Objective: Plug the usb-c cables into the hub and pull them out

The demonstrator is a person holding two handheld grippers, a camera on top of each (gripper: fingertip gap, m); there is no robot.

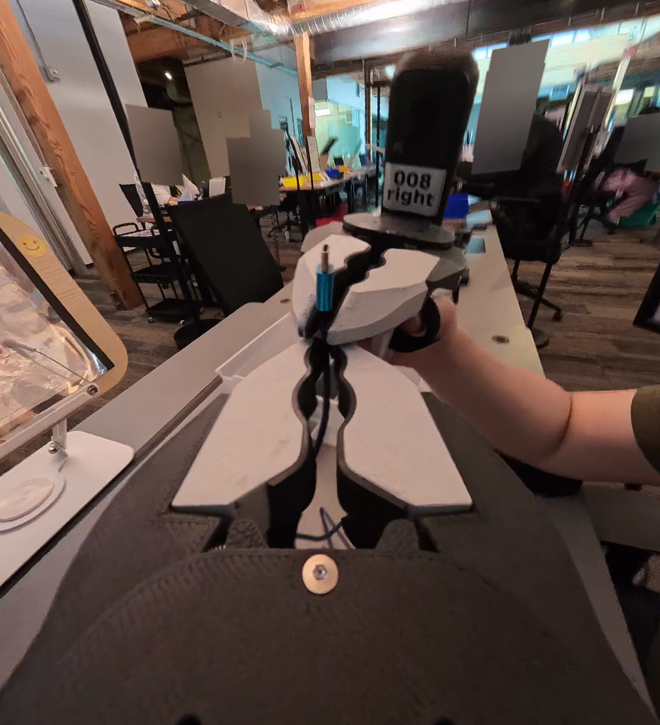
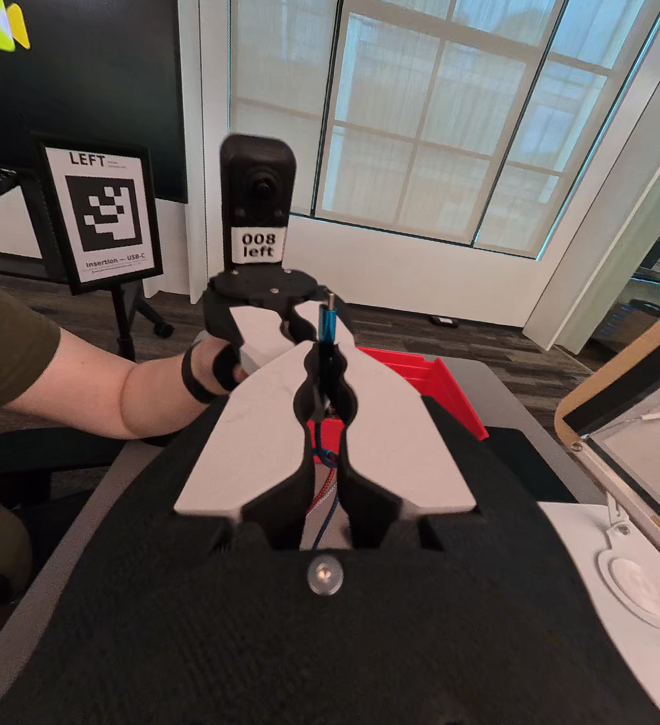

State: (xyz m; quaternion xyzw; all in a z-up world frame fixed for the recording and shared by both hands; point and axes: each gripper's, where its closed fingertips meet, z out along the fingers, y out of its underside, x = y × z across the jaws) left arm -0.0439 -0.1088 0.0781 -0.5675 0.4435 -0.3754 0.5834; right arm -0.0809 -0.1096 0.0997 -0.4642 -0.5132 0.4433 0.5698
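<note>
A blue usb-c cable ends in a blue metal plug that stands upright with its silver tip on top, held in the air above the table. My left gripper and right gripper meet tip to tip under the plug. Both are shut on the cable just below the blue sleeve. The right gripper faces me in the left wrist view. The left gripper faces me in the right wrist view, with the plug above it. A white block shows through my left fingers; I cannot tell if it is the hub.
A red bin and a clear tray sit on the grey table. A screen on a white stand is at the table's side. A red braided cable lies below. A framed sign stands beyond. Left and right tips are no more than a few centimetres apart.
</note>
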